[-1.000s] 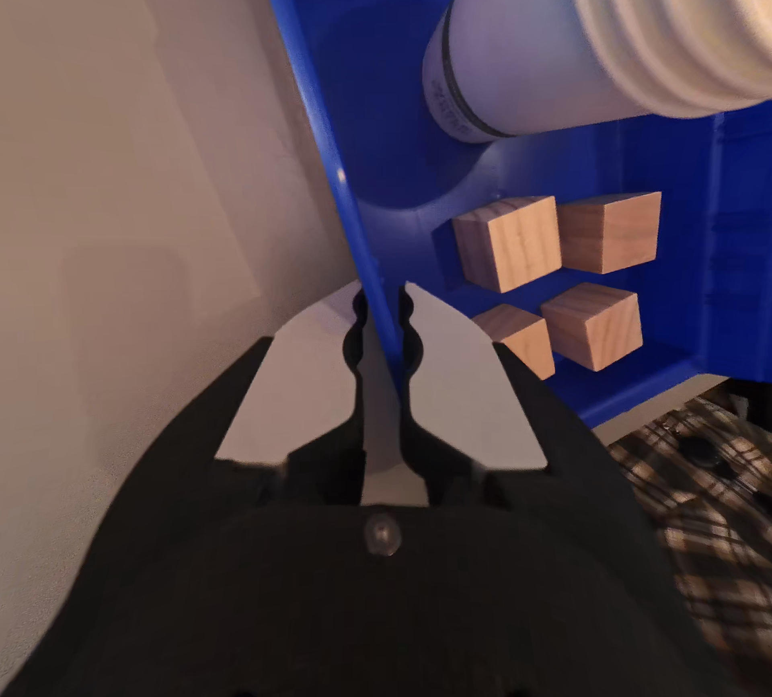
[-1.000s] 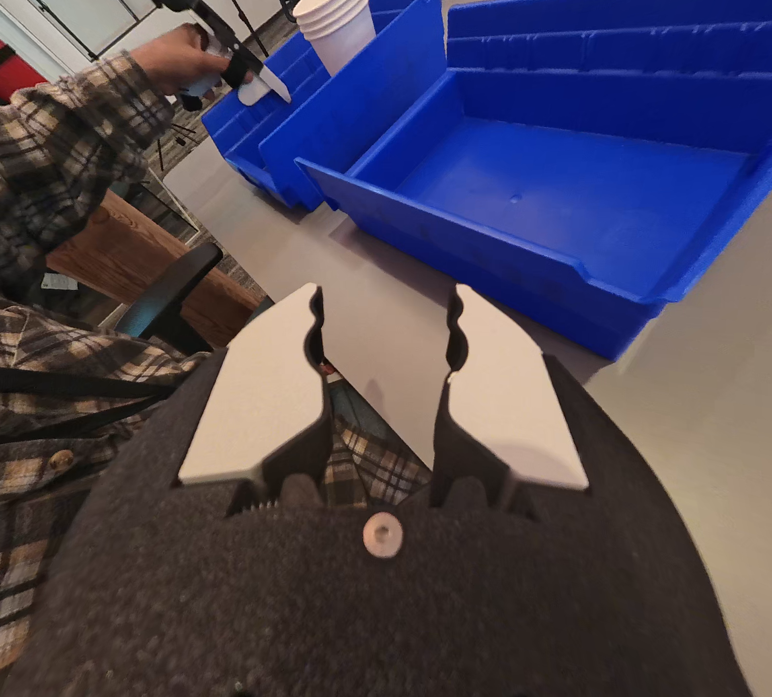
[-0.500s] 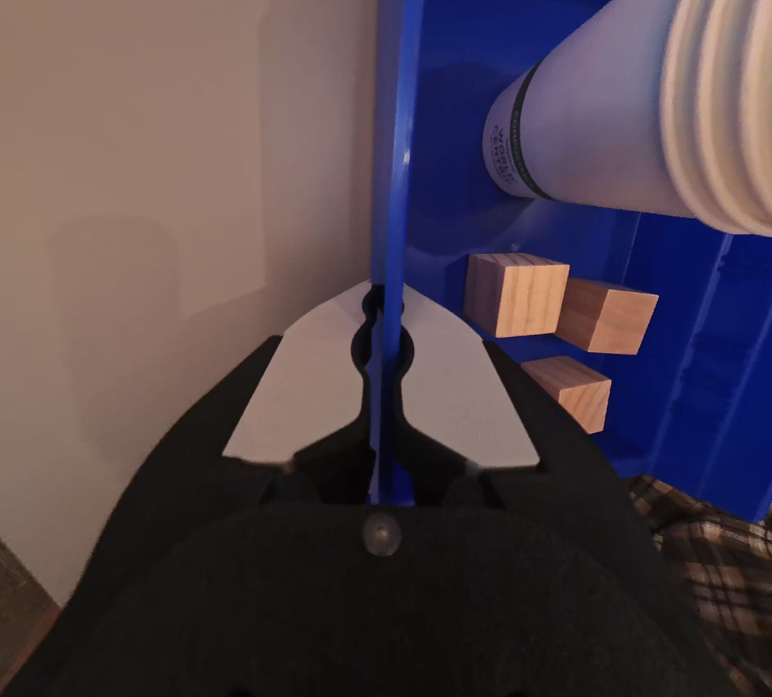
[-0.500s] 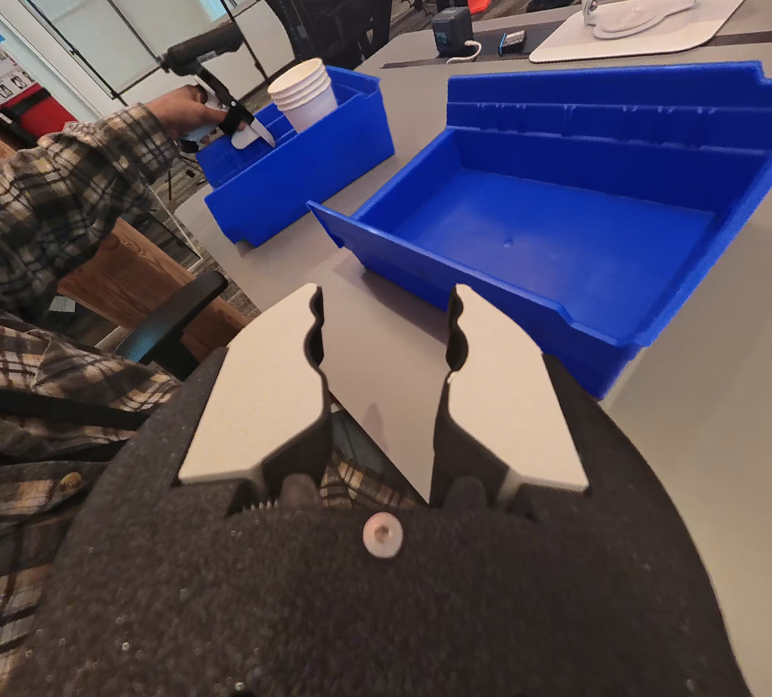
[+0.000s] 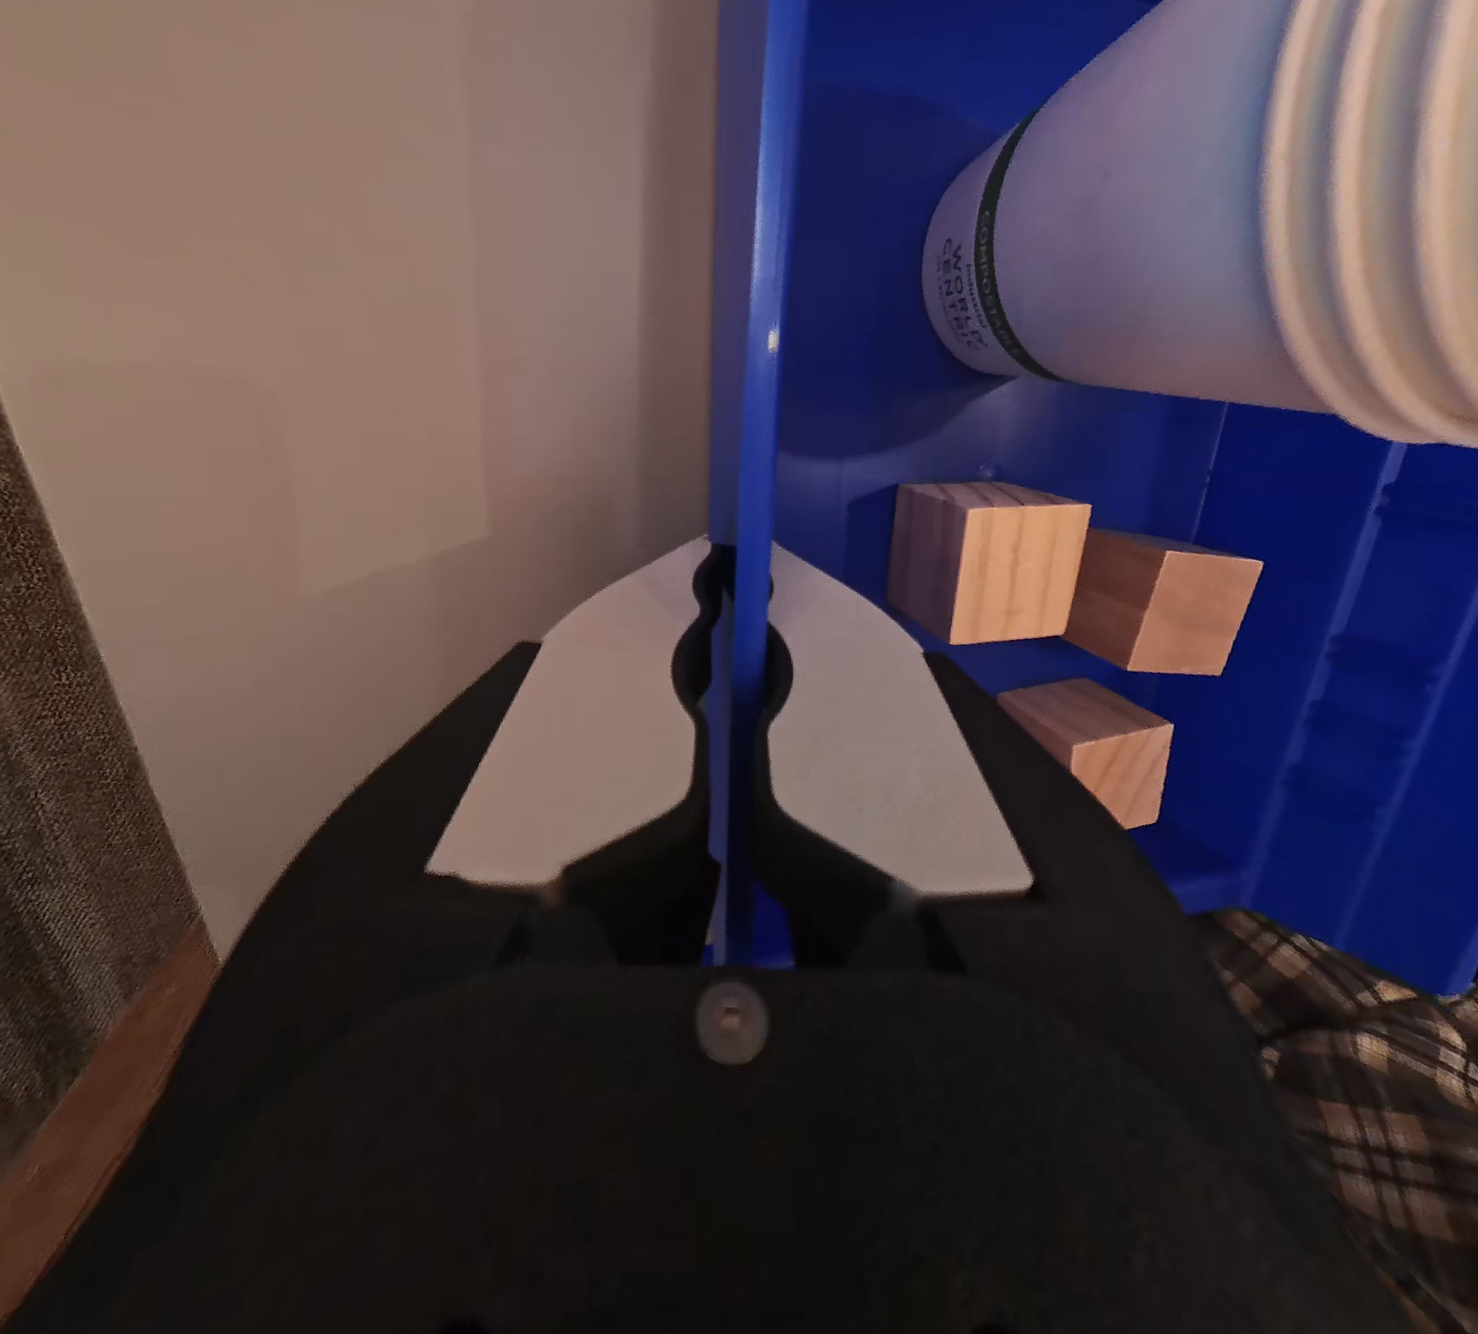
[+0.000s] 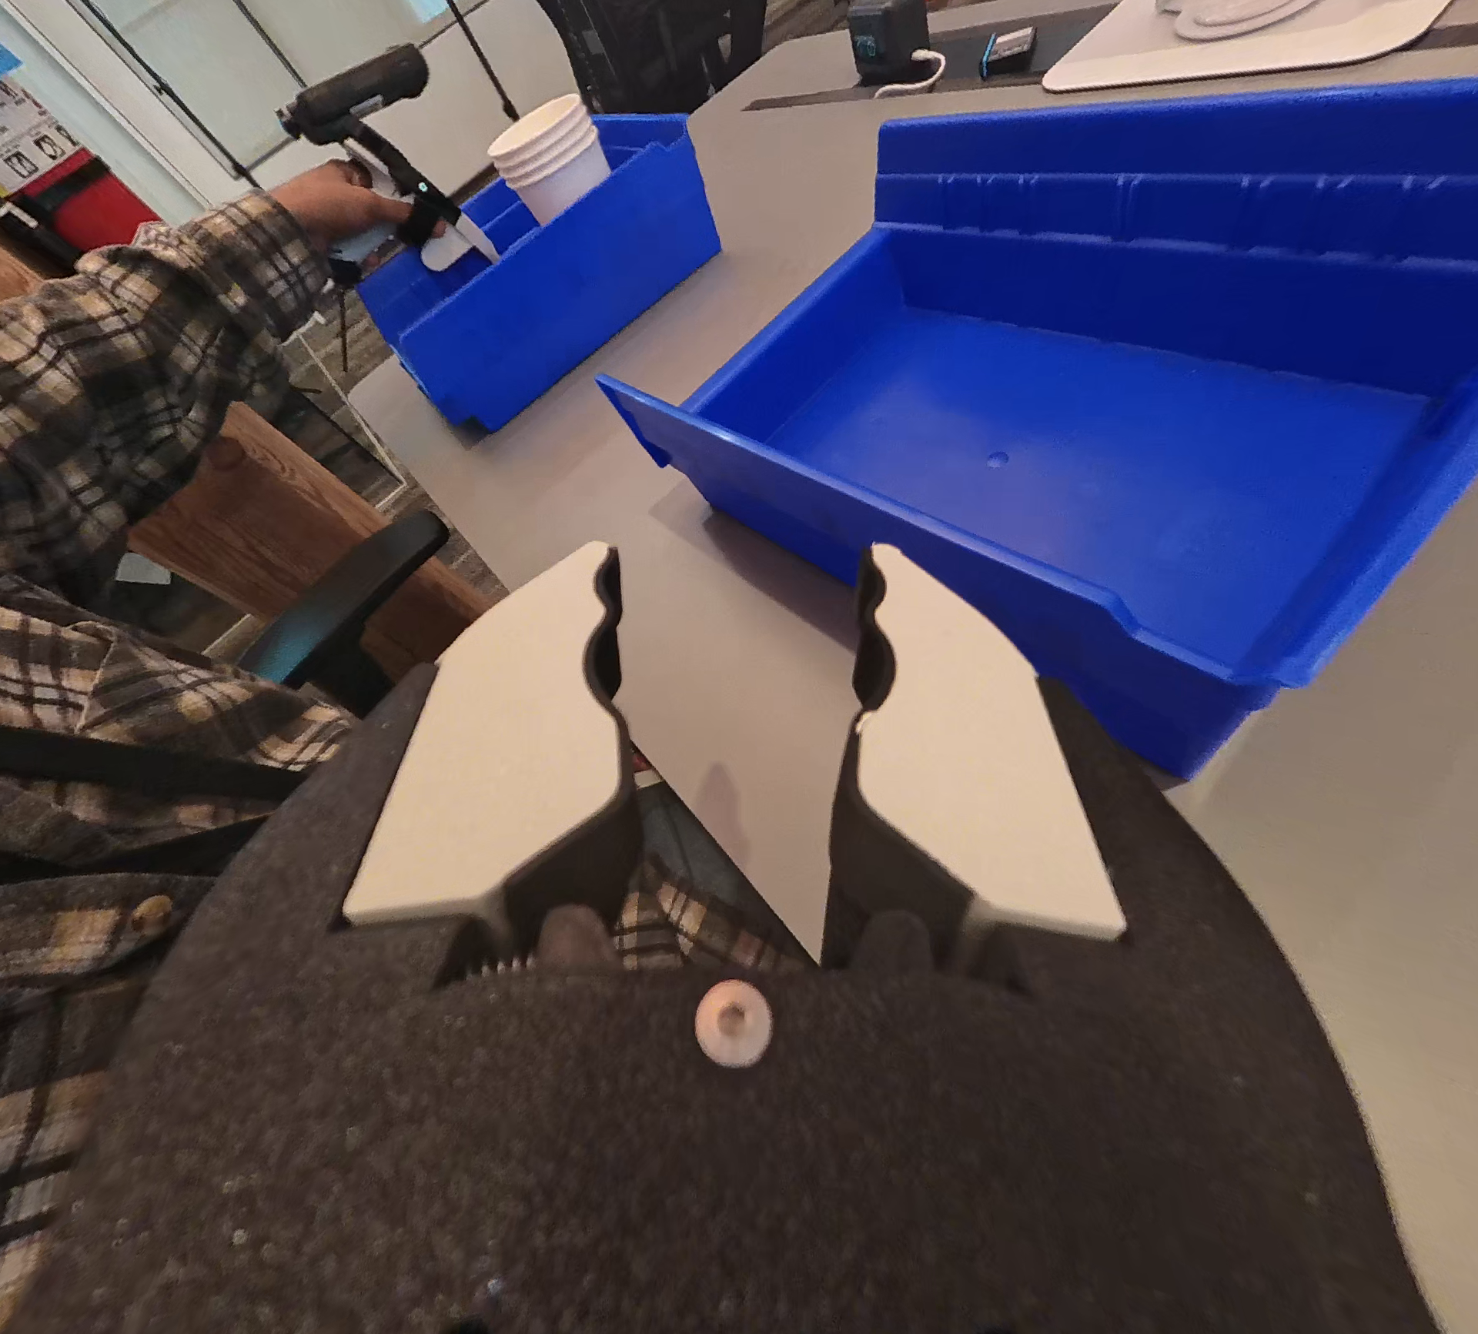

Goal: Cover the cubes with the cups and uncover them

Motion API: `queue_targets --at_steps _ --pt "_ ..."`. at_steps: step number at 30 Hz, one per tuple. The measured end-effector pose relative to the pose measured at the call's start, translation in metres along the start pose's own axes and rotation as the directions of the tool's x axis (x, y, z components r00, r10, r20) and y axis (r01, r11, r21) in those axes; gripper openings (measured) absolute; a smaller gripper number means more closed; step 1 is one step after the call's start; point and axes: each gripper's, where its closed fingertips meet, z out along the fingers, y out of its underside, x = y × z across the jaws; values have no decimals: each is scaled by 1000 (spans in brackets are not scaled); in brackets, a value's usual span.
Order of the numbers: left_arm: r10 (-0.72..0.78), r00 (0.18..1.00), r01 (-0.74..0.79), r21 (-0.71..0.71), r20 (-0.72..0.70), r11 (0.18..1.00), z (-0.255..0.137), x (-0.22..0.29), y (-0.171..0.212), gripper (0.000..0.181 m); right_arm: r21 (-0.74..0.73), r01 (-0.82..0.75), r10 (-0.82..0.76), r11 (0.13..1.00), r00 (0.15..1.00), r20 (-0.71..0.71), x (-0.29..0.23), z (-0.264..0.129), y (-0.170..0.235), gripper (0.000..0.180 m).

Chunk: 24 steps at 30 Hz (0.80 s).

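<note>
The left gripper (image 5: pixel 740 624) is clamped on the side wall of the small bin (image 5: pixel 748 256), which stands on the table (image 6: pixel 768 176). Inside this bin are the stacked cups (image 5: pixel 1200 232) and three visible cubes (image 5: pixel 988 564), all uncovered. The right gripper (image 6: pixel 736 624) hangs with its jaws wide and holds nothing, near the empty big bin (image 6: pixel 1120 464). This looks like a preparing step: placing the small bin. Next, I think, a gripper must take one cup from the stack.
</note>
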Motion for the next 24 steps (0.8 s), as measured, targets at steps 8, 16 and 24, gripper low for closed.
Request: queue_targets --at_steps 8,16,24 --pt "-55 998 55 16 13 998 -7 -28 0 4 -26 -11 11 1000 1000 3 1 5 6 55" --pt "-76 997 76 19 16 997 -14 -56 -3 4 -37 -24 24 999 1000 -3 3 6 9 55" --pt "-96 995 95 32 15 995 -15 -63 -5 4 -58 -27 27 998 1000 8 0 16 8 55"
